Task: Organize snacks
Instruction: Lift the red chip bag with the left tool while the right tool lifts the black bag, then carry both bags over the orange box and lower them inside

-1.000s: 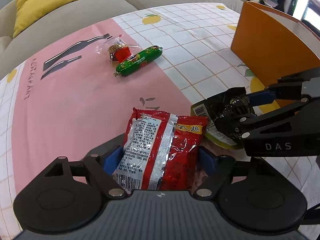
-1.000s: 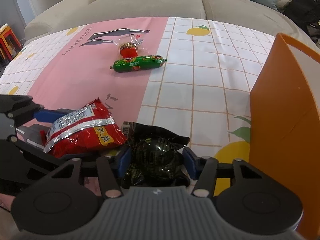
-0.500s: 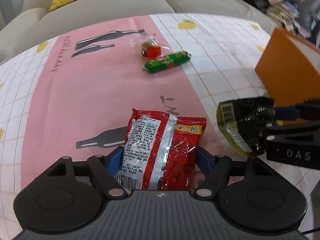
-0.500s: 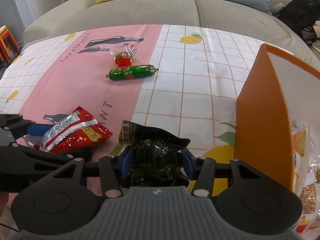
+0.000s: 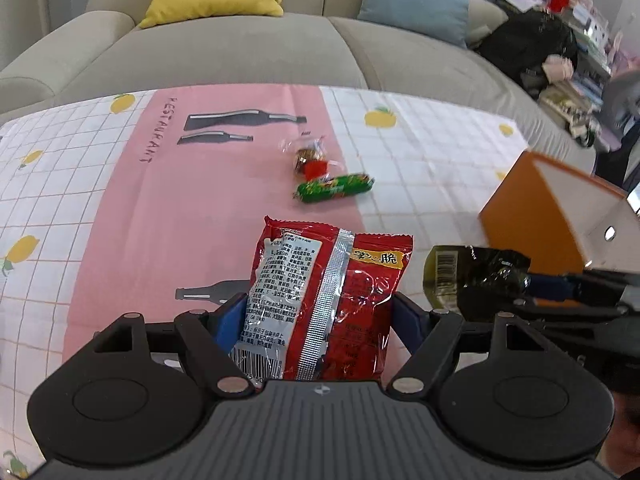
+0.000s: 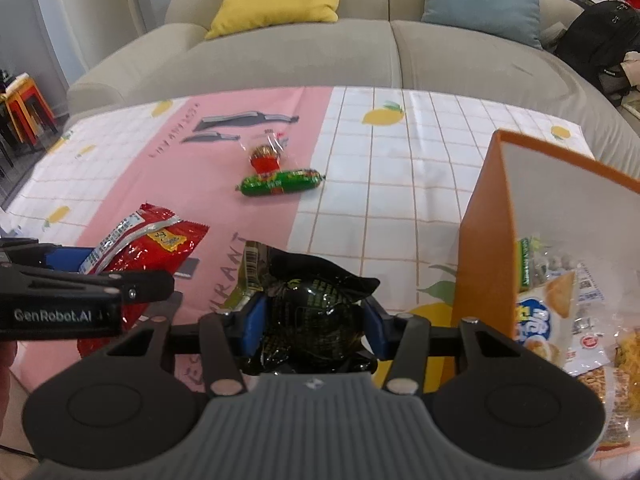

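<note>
My left gripper (image 5: 320,316) is shut on a red snack packet (image 5: 328,300), its blue pads pressing both side edges, and holds it above the tablecloth. My right gripper (image 6: 314,324) is shut on a crumpled black-and-green packet (image 6: 316,312), also held off the table. In the left wrist view the black packet (image 5: 476,276) hangs just right of the red one. The red packet (image 6: 148,240) shows at the left of the right wrist view. An orange box (image 6: 484,248) stands to the right, with several snack bags (image 6: 548,304) inside.
A green sausage stick (image 5: 336,188) and a small clear-wrapped candy (image 5: 310,160) lie mid-table on the pink and white tablecloth (image 5: 160,220). Beyond the table stands a grey sofa (image 6: 360,52) with yellow and blue cushions. Dark bags and clutter sit at the far right.
Both grippers have risen with their packets held, and the left one has rolled level. The inside of the orange box has come into the right wrist view.
</note>
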The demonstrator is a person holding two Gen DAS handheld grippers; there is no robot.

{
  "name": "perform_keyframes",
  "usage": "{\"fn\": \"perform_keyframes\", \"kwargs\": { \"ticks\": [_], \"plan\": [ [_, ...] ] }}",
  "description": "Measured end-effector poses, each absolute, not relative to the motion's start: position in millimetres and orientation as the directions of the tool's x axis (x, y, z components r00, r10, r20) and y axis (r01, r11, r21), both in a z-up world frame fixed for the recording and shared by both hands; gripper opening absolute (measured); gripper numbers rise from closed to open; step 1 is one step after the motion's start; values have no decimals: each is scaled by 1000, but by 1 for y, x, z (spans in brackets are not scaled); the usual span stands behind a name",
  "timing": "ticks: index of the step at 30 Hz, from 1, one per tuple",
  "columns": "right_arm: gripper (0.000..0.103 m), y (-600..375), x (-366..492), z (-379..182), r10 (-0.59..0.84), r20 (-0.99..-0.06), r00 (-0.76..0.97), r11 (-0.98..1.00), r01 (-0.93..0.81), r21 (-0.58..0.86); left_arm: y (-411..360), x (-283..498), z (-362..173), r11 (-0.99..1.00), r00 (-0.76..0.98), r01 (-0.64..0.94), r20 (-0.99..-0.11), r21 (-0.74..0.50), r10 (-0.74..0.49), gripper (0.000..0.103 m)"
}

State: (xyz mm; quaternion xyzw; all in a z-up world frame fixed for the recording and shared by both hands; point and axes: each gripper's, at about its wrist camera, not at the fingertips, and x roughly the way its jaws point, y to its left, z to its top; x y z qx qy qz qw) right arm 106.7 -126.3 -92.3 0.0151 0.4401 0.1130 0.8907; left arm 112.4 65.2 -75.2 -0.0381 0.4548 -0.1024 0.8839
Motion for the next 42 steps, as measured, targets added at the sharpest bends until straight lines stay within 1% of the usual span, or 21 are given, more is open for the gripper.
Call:
{"fn": "perform_keyframes", "kwargs": {
  "ticks": [8, 13, 19, 25, 31, 36, 42],
  "plan": [
    [49, -142, 82, -55, 245, -729, 639, 966, -221, 132, 50, 96, -40, 968, 591, 153, -767, -200, -252, 87],
    [48, -159, 69, -37, 259, -715, 649, 963, -234, 137, 34, 88, -27, 959, 584, 164, -760, -232, -283, 87],
    [48, -191, 54, -21, 245, -707, 664, 964, -242, 108, 5, 78, -15, 948, 577, 209, -752, -241, -319, 87],
    [48, -226, 37, -13, 200, -707, 678, 970, -239, 45, -34, 74, -4, 922, 554, 279, -739, -270, -384, 87],
    [48, -269, 28, -10, 145, -722, 676, 978, -207, 3, -86, 77, 3, 886, 516, 377, -733, -269, -442, 87],
    [48, -307, 28, -10, 77, -745, 663, 986, -162, -42, -128, 85, 3, 849, 470, 449, -734, -279, -490, 87],
    [48, -351, 42, -13, -4, -781, 624, 985, -134, -112, -170, 101, -7, 801, 383, 498, -745, -331, -546, 87]
  ]
}}
